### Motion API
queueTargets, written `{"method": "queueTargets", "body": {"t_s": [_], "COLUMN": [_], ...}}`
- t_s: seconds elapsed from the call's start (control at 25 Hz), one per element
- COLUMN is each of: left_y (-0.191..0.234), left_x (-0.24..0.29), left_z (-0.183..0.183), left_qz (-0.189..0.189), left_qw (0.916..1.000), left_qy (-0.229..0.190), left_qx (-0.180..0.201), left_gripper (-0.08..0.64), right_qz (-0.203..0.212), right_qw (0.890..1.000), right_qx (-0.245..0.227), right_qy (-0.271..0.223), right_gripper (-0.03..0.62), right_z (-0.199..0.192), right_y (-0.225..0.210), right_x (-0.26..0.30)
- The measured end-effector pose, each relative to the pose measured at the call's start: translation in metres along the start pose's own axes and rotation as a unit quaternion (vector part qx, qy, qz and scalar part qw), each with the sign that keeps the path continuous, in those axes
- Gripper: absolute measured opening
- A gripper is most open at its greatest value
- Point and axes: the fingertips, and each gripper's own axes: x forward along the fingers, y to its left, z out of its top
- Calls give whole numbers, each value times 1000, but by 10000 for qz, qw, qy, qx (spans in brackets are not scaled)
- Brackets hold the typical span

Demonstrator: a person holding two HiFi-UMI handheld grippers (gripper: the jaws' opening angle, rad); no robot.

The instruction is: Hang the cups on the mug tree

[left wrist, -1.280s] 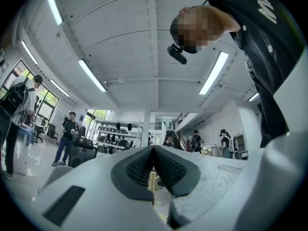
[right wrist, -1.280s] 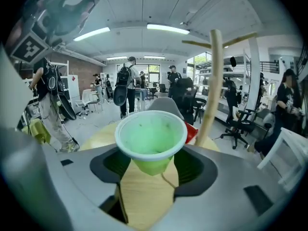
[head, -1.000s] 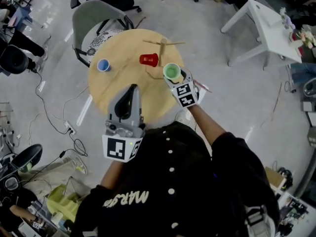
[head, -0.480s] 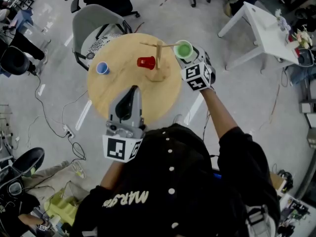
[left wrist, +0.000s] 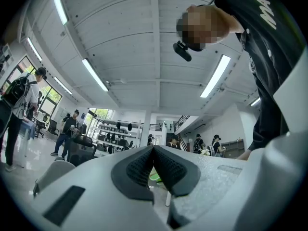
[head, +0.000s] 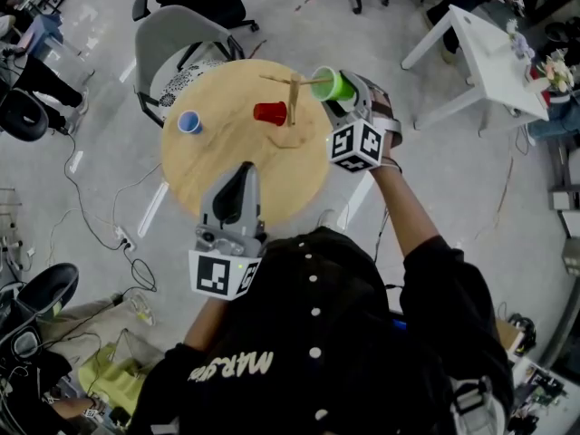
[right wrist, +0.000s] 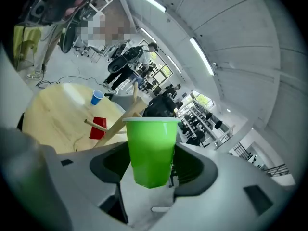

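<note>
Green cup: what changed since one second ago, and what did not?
The right gripper, still shut on the green cup, carried it from the table's edge to the mug tree and tipped its mouth toward a peg. Left gripper, red cup and blue cup stayed put.

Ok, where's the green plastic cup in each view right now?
Head view: green plastic cup upper centre-right, tipped sideways in the right gripper, beside the wooden mug tree.
Left gripper view: a green sliver behind the shut jaws; cup or not, cannot tell.
Right gripper view: dead centre, clamped between the jaws.
Shared landmark: wooden mug tree, left of the cup in both those views.
</note>
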Motion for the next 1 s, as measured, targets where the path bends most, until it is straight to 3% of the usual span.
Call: {"method": "queueTargets", "body": {"t_s": [0.4,0.68,1.0], "left_y": [0,0,-3], "left_x": [-5,-8,-5], "left_z": [6,5,7], "left_qz": [168,218,202], "left_qw": [9998,9996,9995], "left_qy": [-21,-98,-116], "left_qx": [-111,-154,-192], "left_gripper": [3,3,3], "right_qz": [-61,-9,44], "right_qw": [9896,9677,9470], "right_qx": [-1434,-2523,-3210], "right_qy": [-52,-37,-101], "right_gripper": [287,287,287], "right_z": [17,19,15], "right_y": [10,18,20], "right_x": [4,7,8]}}
